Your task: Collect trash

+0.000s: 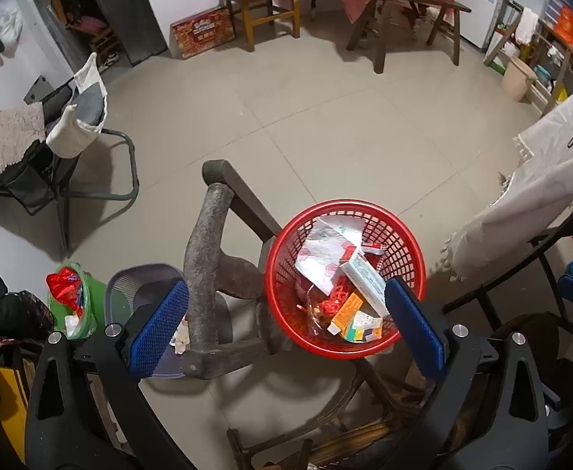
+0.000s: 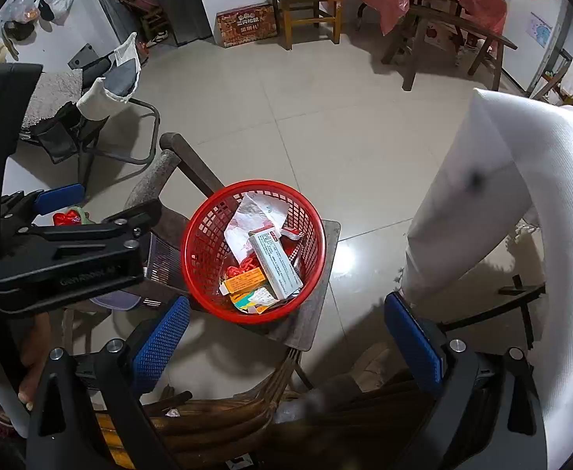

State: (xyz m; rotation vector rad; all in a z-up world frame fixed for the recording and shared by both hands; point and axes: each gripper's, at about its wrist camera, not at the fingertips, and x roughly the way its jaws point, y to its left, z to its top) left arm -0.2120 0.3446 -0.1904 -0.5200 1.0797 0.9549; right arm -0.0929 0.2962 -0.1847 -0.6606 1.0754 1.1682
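I am looking down on a tiled floor [image 1: 325,117] with a dark wooden chair [image 1: 208,243] near me, and on a small wooden stand [image 2: 318,286] beside it sits the red basket [image 1: 286,243], raised, I judge, so trash can be dropped in from above without stooping. The basket is already partly filled: a crumpled sheet of white paper [image 1: 325,250] at its far side, a long white box [image 1: 364,278] lying slantwise across the middle, and an orange box [image 1: 347,307] with smaller scraps at the near side. To the left, on the floor, a green bin [image 1: 87,301] holds red wrappers, so some rubbish still lies outside the basket. My left gripper [image 1: 286,325] hangs over the basket's near rim, fingers spread wide, holding and touching nothing. My right gripper [image 2: 286,340] hovers nearer me, just short of the basket, equally wide apart and empty, with a white cloth [image 2: 501,196] draped close by its right finger.
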